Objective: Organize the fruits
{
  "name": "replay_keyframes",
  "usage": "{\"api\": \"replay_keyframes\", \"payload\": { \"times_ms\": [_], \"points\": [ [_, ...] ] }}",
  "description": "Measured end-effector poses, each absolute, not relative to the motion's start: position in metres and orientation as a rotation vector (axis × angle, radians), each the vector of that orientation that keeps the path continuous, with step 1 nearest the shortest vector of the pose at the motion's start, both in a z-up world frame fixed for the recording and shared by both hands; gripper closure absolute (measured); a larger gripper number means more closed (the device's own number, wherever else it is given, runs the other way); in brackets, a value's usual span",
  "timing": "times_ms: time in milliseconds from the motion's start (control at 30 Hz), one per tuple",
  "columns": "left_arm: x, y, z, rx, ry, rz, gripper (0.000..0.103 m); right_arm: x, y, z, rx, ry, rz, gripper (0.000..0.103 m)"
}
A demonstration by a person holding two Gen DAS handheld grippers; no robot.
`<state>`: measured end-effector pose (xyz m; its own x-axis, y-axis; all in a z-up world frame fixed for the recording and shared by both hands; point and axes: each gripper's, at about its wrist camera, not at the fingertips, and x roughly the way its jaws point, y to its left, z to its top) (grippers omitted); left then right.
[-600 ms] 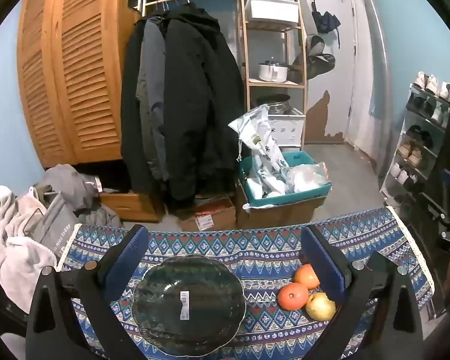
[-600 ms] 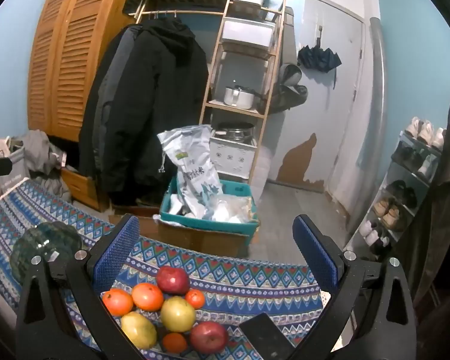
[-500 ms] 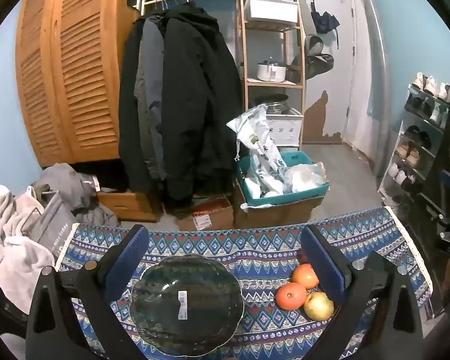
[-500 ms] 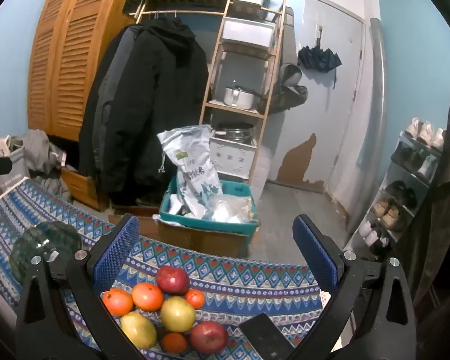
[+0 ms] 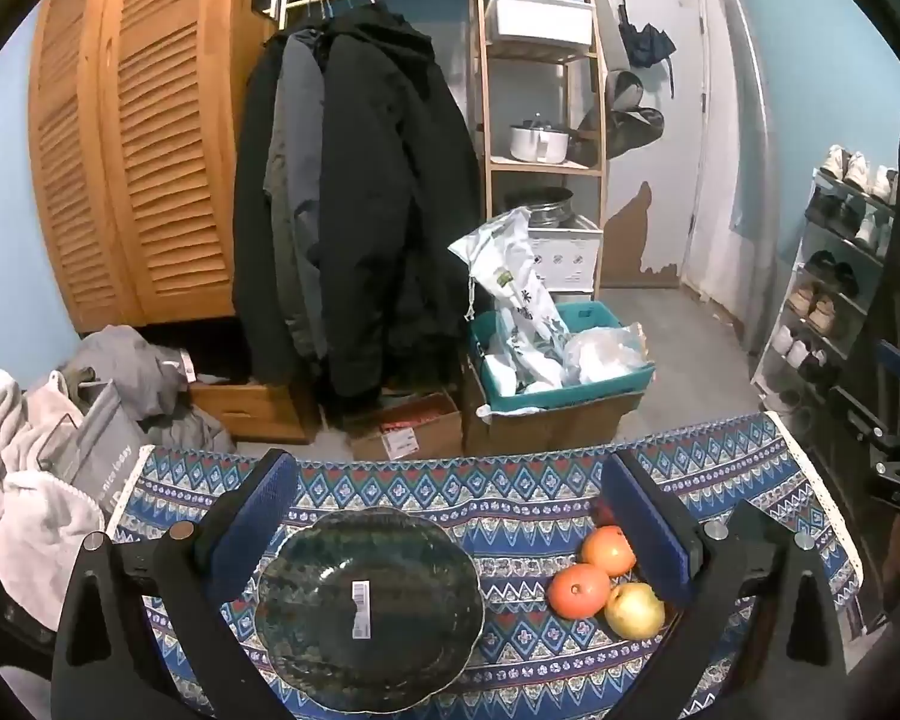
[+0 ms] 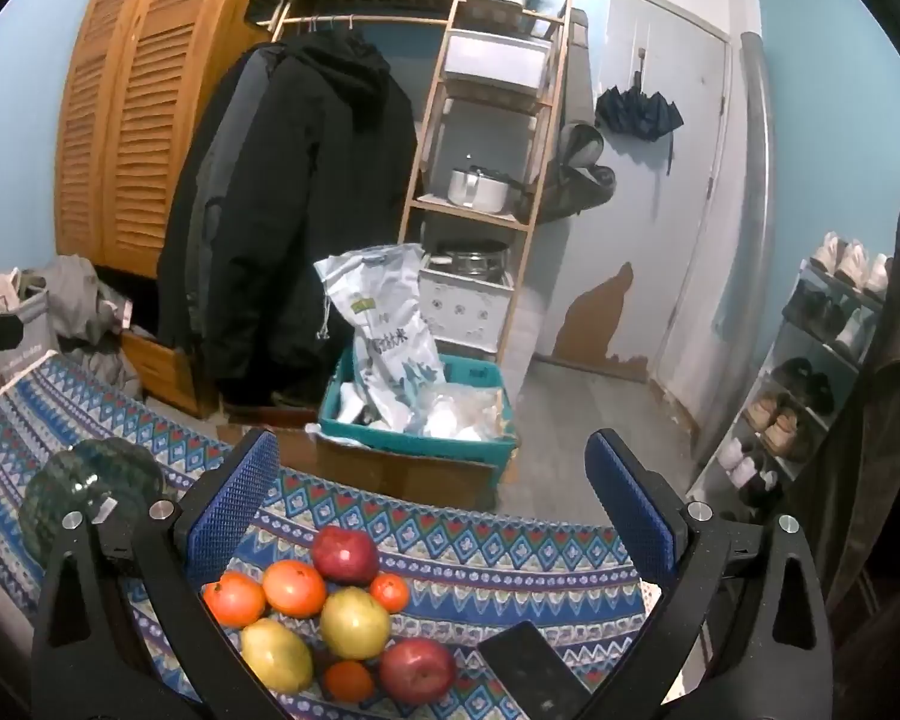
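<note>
A dark green glass plate (image 5: 369,609) with a barcode sticker lies on the patterned tablecloth (image 5: 510,492), between my left gripper's (image 5: 450,516) open, empty fingers. A pile of fruit lies to its right: two orange fruits (image 5: 579,591) and a yellow apple (image 5: 635,610). In the right wrist view, my right gripper (image 6: 432,486) is open and empty above the pile: red apples (image 6: 345,553), orange fruits (image 6: 294,588), yellow apples (image 6: 354,624) and small tangerines (image 6: 390,592). The plate (image 6: 90,492) shows at the left.
A black phone (image 6: 531,672) lies on the cloth right of the fruit. Beyond the table's far edge stand cardboard boxes with a teal bin (image 5: 570,360), hanging coats (image 5: 354,210), a wooden shelf (image 5: 540,120), a laundry pile (image 5: 42,450) and a shoe rack (image 5: 834,276).
The left wrist view has shifted slightly, so the plate and fruit sit a little further left. The right gripper has not moved.
</note>
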<state>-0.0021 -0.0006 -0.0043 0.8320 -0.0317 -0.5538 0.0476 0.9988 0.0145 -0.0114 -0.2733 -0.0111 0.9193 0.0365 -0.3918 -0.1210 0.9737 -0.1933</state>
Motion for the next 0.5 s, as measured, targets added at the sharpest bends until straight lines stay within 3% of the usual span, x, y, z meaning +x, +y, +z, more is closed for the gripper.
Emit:
{"api": "replay_keyframes", "payload": {
  "times_ms": [500],
  "points": [
    [-0.0043, -0.0025, -0.0046, 0.049, 0.566, -0.04, 0.001, -0.0113, -0.274, -0.012, -0.213, 0.399, 0.089, 0.003]
  ]
}}
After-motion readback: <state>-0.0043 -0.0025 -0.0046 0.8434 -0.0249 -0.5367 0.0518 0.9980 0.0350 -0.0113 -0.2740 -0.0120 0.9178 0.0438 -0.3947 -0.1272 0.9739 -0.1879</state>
